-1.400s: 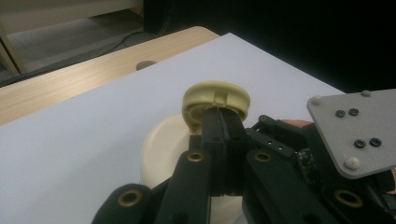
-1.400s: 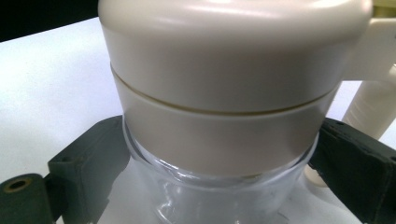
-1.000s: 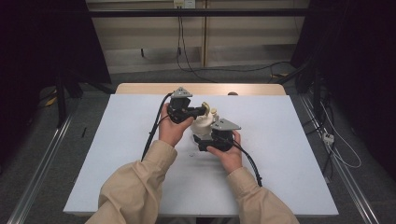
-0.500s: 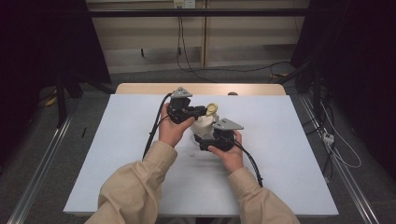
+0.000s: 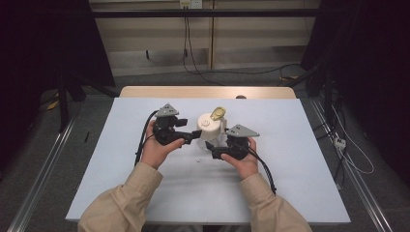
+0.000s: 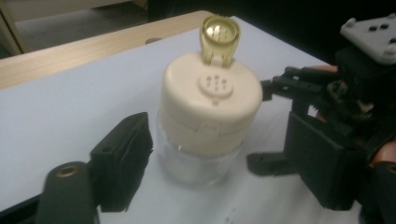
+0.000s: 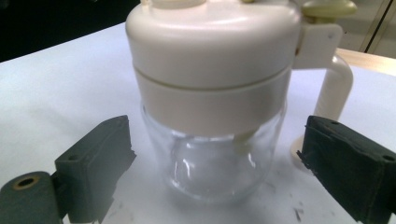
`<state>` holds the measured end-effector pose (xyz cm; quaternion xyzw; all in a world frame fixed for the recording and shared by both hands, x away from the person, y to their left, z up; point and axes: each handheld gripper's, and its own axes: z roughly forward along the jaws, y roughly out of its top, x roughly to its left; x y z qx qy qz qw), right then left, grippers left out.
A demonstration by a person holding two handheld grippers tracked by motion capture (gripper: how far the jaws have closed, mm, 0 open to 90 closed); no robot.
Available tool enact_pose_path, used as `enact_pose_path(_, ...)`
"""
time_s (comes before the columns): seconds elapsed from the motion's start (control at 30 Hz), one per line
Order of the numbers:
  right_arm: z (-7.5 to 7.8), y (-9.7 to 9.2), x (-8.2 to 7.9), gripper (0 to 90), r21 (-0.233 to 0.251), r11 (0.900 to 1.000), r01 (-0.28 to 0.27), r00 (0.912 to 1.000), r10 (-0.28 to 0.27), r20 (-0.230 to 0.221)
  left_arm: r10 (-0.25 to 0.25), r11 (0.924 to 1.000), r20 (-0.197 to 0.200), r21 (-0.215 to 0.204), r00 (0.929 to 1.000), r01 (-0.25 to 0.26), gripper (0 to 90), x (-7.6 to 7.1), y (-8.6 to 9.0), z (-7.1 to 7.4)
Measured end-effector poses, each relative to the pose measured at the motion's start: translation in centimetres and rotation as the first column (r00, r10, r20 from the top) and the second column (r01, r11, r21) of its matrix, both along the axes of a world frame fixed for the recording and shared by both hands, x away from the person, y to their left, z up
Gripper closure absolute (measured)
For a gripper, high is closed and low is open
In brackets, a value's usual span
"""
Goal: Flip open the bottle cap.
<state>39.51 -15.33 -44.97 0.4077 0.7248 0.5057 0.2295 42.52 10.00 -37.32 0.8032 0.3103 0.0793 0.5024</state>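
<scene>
Glass shaker jar (image 5: 209, 131) stands upright on the counter (image 5: 290, 145), yellow flip cap (image 5: 218, 113) popped up at the far side. Left tongs (image 6: 205, 177) and right tongs (image 7: 224, 177) both spread apart around it.

Lab recording bay, white table (image 5: 300, 183), black curtains (image 5: 43, 58), trailing wall cables (image 5: 193, 58)

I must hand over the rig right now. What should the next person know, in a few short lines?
Left claw: open, jaws either side of the glass jar, apart from it.
Right claw: open, astride the same jar, not touching.
The jar stands upright mid-table; its cream lid is on, with the yellow flip cap raised, holes exposed.
Done: cap open.
Left: probably grip the jar; nothing is held.
</scene>
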Motion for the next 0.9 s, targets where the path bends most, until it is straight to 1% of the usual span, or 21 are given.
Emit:
enact_pose_path(0.03, 0.0, -0.2, -0.2, 8.4, 0.002, 1.0000, 0.007, 1.0000, -0.007, 0.000, -0.004, 1.0000, -0.008, -0.009, 1.0000, 0.004, 19.9, -0.2, 0.4, -0.2)
enact_pose_path(0.07, 0.0, -0.4, -0.4, 7.9, 0.004, 1.0000, 0.009, 1.0000, -0.009, 0.000, 0.000, 0.9999, -0.008, -0.017, 1.0000, 0.000, 19.5, -0.4, 0.8, -0.4)
enact_pose_path(0.1, 0.1, -0.6, -0.6, 6.9, 0.010, 0.9999, 0.006, 0.9999, -0.006, -0.010, 0.006, 0.9998, -0.006, -0.020, 1.0000, -0.006, 18.3, -0.7, 1.2, -0.6)
enact_pose_path(0.13, 0.2, -0.8, -0.8, 6.2, 0.017, 0.9998, 0.008, 0.9999, -0.007, -0.012, 0.009, 0.9997, -0.006, -0.020, 0.9999, -0.010, 16.3, -0.9, 1.7, -0.8)
enact_pose_path(0.17, 0.3, -1.0, -1.1, 6.4, 0.018, 0.9998, 0.012, 0.9999, -0.012, -0.010, 0.010, 0.9995, -0.011, -0.030, 0.9999, -0.011, 14.6, -1.1, 2.1, -1.1)
enact_pose_path(0.23, 0.5, -1.4, -1.6, 5.3, 0.022, 0.9997, 0.005, 0.9999, -0.005, -0.013, 0.014, 0.9996, -0.012, -0.024, 0.9998, -0.014, 13.0, -1.4, 2.9, -1.7)
enact_pose_path(0.3, 0.7, -1.8, -2.1, 5.6, 0.018, 0.9998, 0.008, 1.0000, -0.007, -0.004, 0.020, 0.9997, -0.009, -0.012, 0.9997, -0.020, 10.5, -1.8, 3.5, -2.3)
enact_pose_path(0.37, 0.8, -2.2, -2.6, 5.5, 0.022, 0.9998, -0.003, 0.9999, 0.003, -0.013, 0.023, 0.9996, -0.014, -0.015, 0.9996, -0.023, 9.5, -2.1, 4.2, -2.8)
enact_pose_path(0.47, 0.9, -2.9, -3.4, 6.1, 0.026, 0.9996, -0.010, 0.9999, 0.011, -0.012, 0.034, 0.9990, -0.025, -0.030, 0.9991, -0.034, 6.7, -2.4, 5.1, -3.7)
enact_pose_path(0.6, 1.1, -3.8, -4.3, 6.1, 0.034, 0.9994, -0.006, 1.0000, 0.007, -0.001, 0.035, 0.9985, -0.026, -0.042, 0.9990, -0.037, 6.3, -2.8, 6.3, -4.3)
enact_pose_path(0.73, 1.2, -4.5, -5.1, 6.0, 0.035, 0.9994, -0.004, 1.0000, 0.004, 0.004, 0.022, 0.9991, -0.018, -0.035, 0.9996, -0.022, 6.3, -3.2, 7.1, -4.8)
enact_pose_path(0.83, 1.2, -5.1, -5.6, 6.0, 0.029, 0.9996, 0.003, 1.0000, -0.003, 0.006, 0.027, 0.9993, -0.013, -0.026, 0.9996, -0.027, 6.3, -3.4, 7.7, -5.3)
enact_pose_path(0.9, 1.4, -5.5, -5.9, 5.9, 0.030, 0.9996, 0.002, 0.9999, -0.002, 0.014, 0.026, 0.9990, -0.017, -0.036, 0.9995, -0.026, 6.2, -3.6, 8.3, -5.5)
